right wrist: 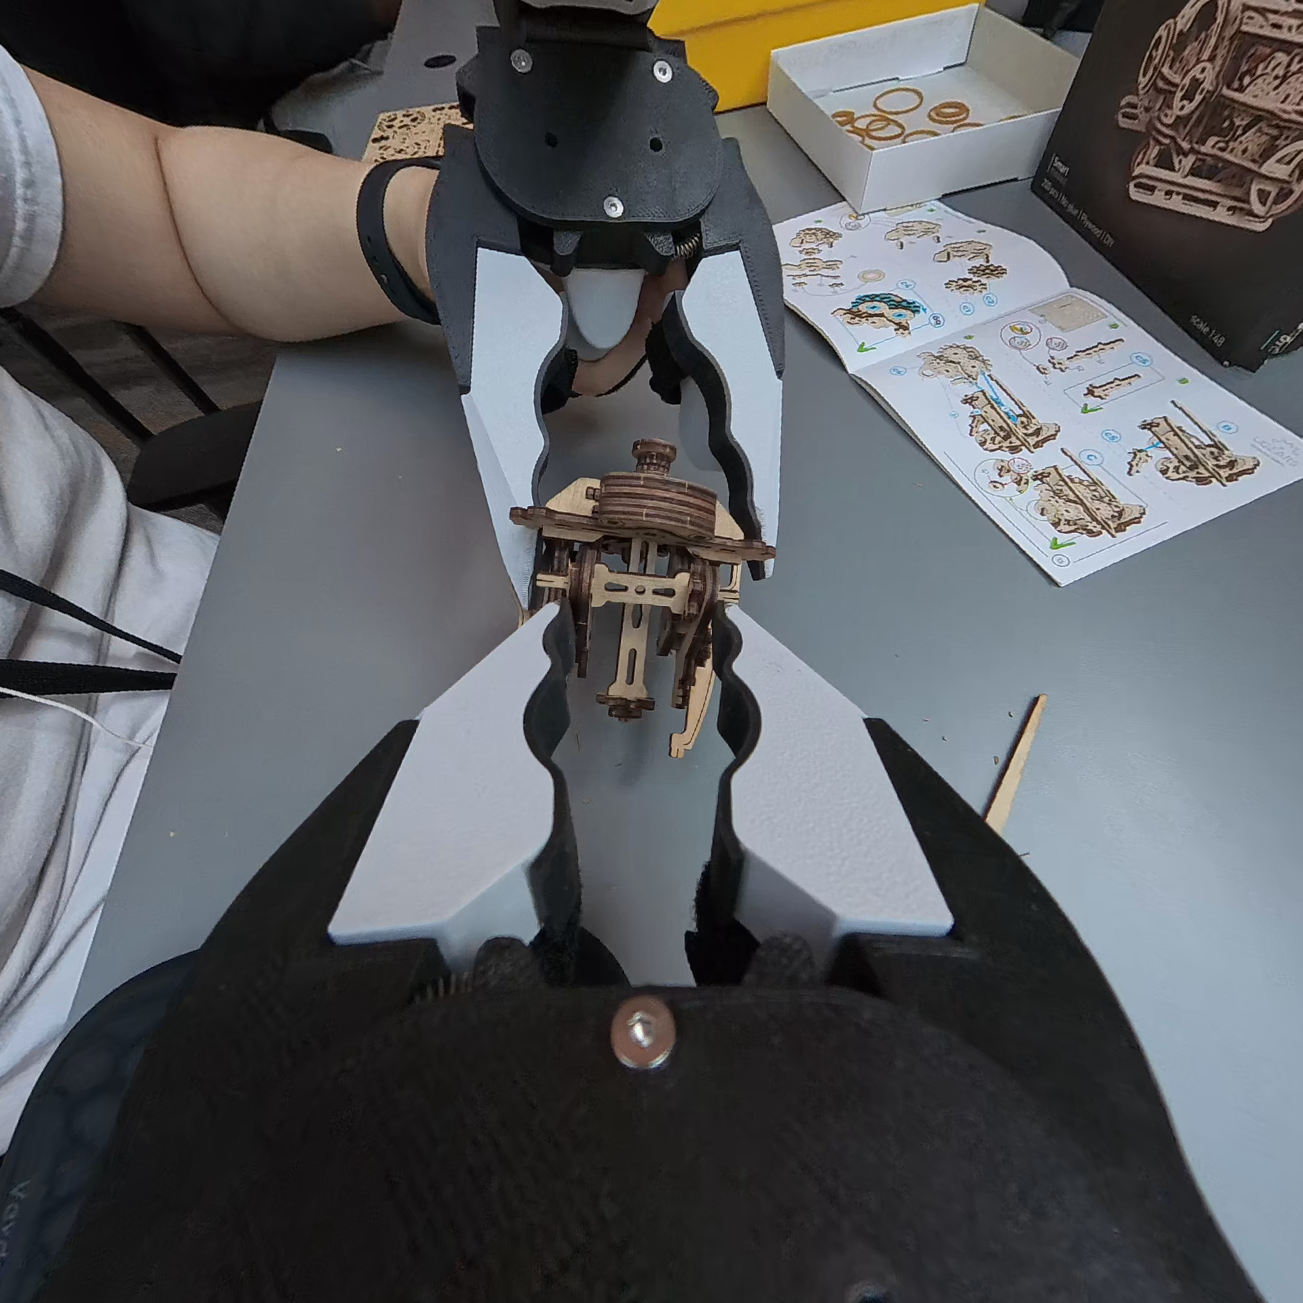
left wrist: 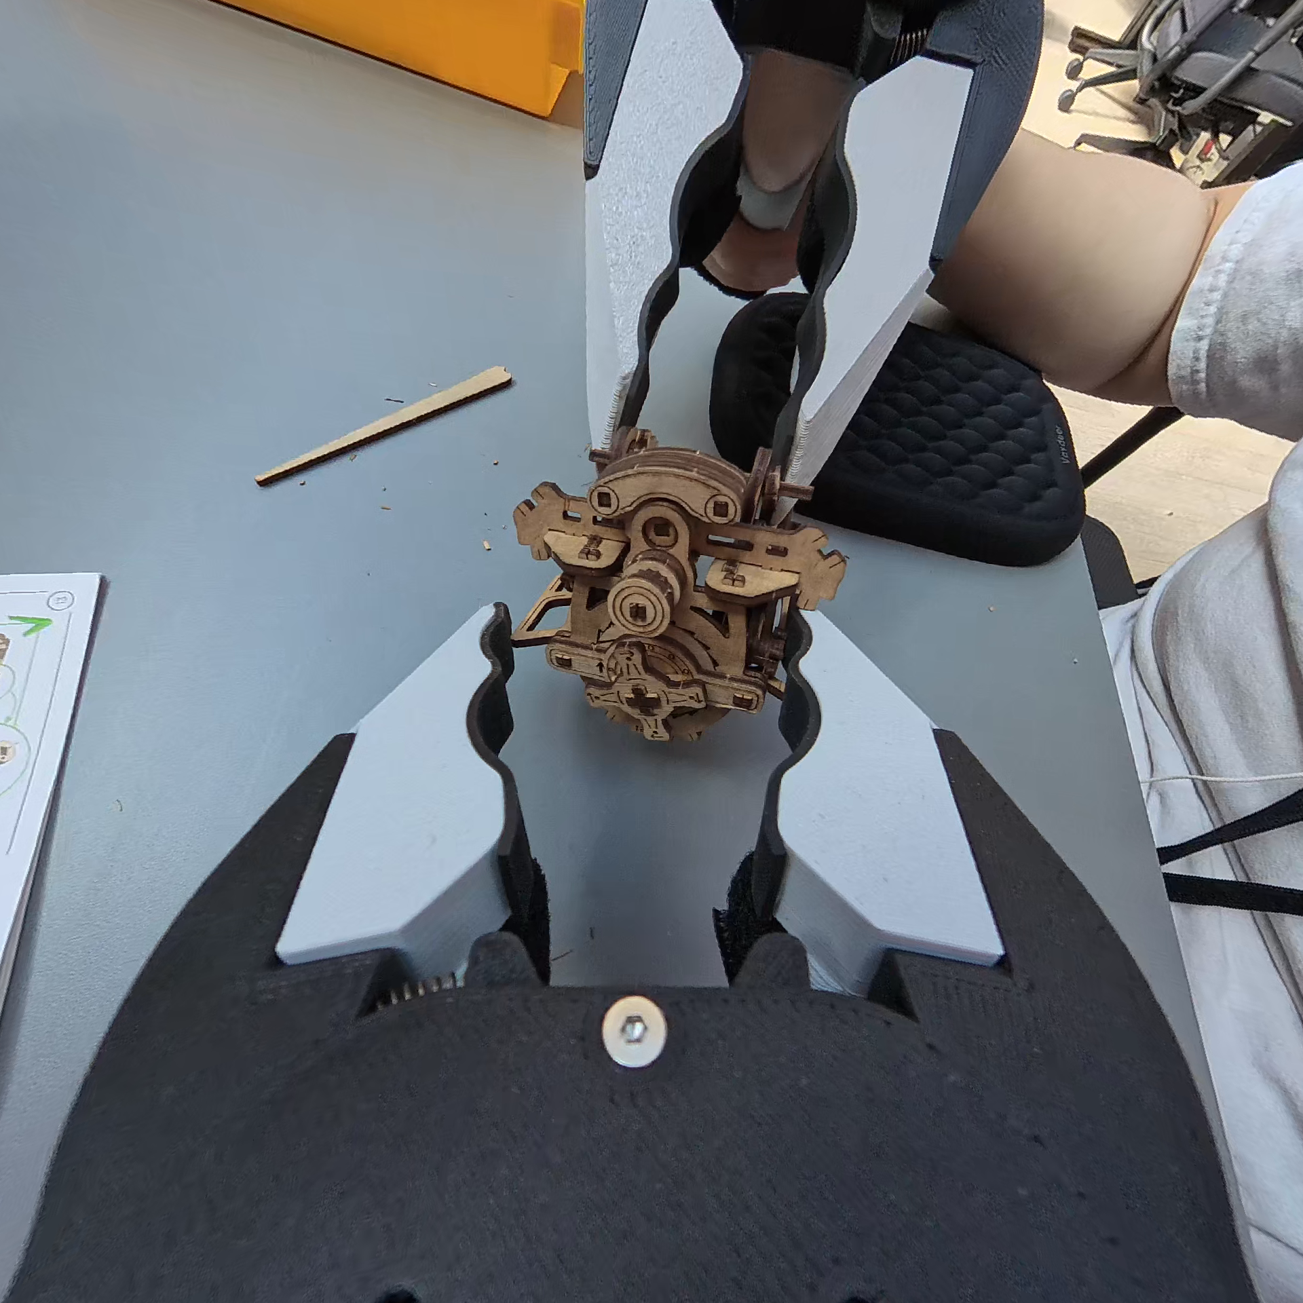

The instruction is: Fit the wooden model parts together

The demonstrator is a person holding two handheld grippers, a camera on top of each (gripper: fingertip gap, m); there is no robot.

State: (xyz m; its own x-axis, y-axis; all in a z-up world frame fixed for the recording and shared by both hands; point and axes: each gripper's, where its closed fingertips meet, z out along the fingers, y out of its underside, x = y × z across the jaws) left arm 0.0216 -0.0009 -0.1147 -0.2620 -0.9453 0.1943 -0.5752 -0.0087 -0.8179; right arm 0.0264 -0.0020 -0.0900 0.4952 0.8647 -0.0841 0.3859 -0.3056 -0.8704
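A small wooden mechanical model, built of gears, discs and struts, hangs just above the grey table between both grippers. My left gripper is closed on its wide lower body, a pad against each side. My right gripper comes in from the far side and pinches its upper stacked-disc end. In the right wrist view the model sits between my right gripper, shut on its inner frame, and the left gripper facing it, whose fingers clasp the wide plate.
A thin wooden strip lies loose on the table, also in the right wrist view. An open instruction booklet, a white box of wooden rings and a dark product box sit to the right. A black chair cushion and a person's arm border the table edge.
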